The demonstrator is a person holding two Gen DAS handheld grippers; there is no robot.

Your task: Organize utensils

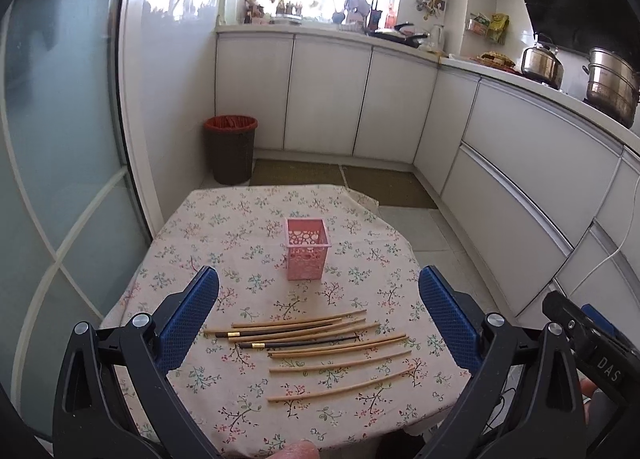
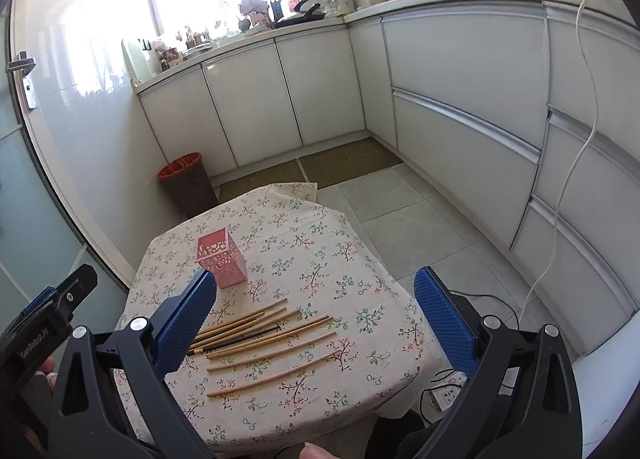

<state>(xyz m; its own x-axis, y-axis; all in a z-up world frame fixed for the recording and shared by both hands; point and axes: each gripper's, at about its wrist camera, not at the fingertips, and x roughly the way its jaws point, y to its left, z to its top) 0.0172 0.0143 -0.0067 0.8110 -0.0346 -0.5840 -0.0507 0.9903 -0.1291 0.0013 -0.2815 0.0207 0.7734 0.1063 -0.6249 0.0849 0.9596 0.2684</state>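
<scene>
Well above the near edge of the cloth-covered table (image 1: 208,219), the left gripper (image 1: 318,291) hangs with its blue fingers (image 1: 192,323) spread wide and nothing between them. Likewise the right gripper (image 2: 314,299) is spread wide and holds nothing, hovering nearer the table's right edge, where the cloth drops to the tiled floor (image 2: 400,211).

Loose chopsticks (image 1: 320,343) lie side by side in a rough row across the near half of the cloth, a couple of dark ones among the pale ones, all flat and well inside the edges. Just beyond them stands the pink holder (image 1: 307,249), upright, apart from the chopsticks, with bare cloth on every side of it. A brown bin (image 1: 231,149) sits on the floor past the far left corner, near the white cabinets (image 1: 328,99).
</scene>
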